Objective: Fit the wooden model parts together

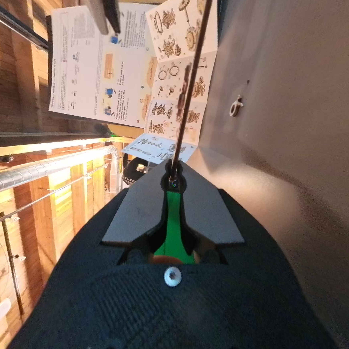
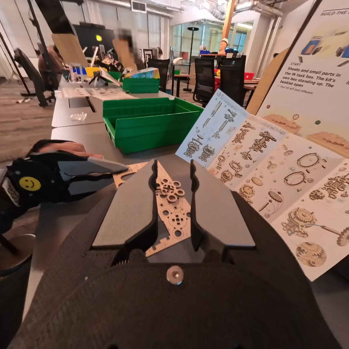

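Sheet (image 2: 174, 217): thin pale plywood, laser-cut rings and holes, edge-on in left gripper (image 1: 172, 166), clamped.
Right gripper (image 2: 173, 166): jaws apart, straddling sheet.
Bin (image 2: 151, 124): green, beyond, contents unseen.

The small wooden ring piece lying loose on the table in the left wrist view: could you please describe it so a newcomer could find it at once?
Start at the grey table, then look away from the unfolded instruction booklet across its bare surface. There lies the wooden ring piece, alone: a pale loop with a short stub, the only loose part there.
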